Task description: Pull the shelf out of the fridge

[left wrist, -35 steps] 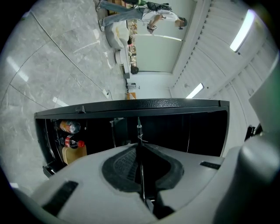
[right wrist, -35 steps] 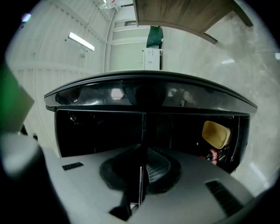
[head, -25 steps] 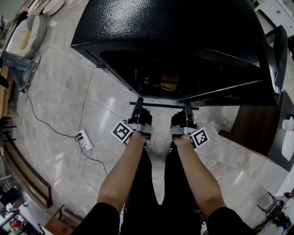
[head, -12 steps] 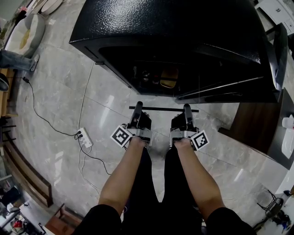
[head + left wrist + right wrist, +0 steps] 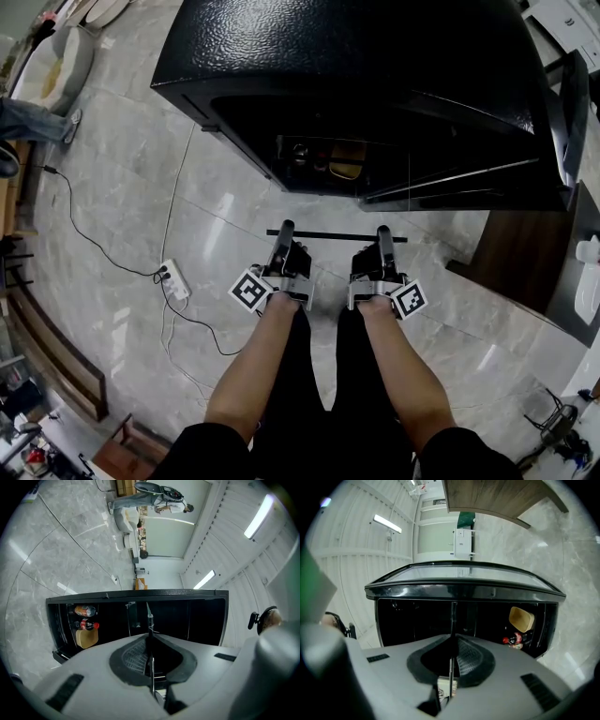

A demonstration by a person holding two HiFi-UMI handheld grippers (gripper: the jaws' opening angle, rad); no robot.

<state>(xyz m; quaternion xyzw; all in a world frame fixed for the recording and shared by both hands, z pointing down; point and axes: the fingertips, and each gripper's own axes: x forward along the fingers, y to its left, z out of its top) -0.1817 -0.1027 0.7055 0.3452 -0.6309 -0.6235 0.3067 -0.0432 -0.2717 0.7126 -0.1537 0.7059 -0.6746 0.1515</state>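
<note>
Shelf: the shelf, a thin clear pane with a black front bar, was held level above the floor. The bar hung clear of the open fridge. The pane ran back toward the opening, and whether its rear edge had left the fridge could not be told.
Left gripper: the left gripper was clamped on the front edge near the bar's left end, and the pane showed as a thin line between its ribbed pads.
Right gripper: the right gripper was closed on the same edge near the bar's right end.
Handling: it was probably stiff, smooth and breakable, slippery under the pads, and heavy toward the unsupported far end.
Where to hold: the front bar, with the grippers spread apart and the pane kept flat.
Inside: a yellow bowl stood on the lower level.
</note>
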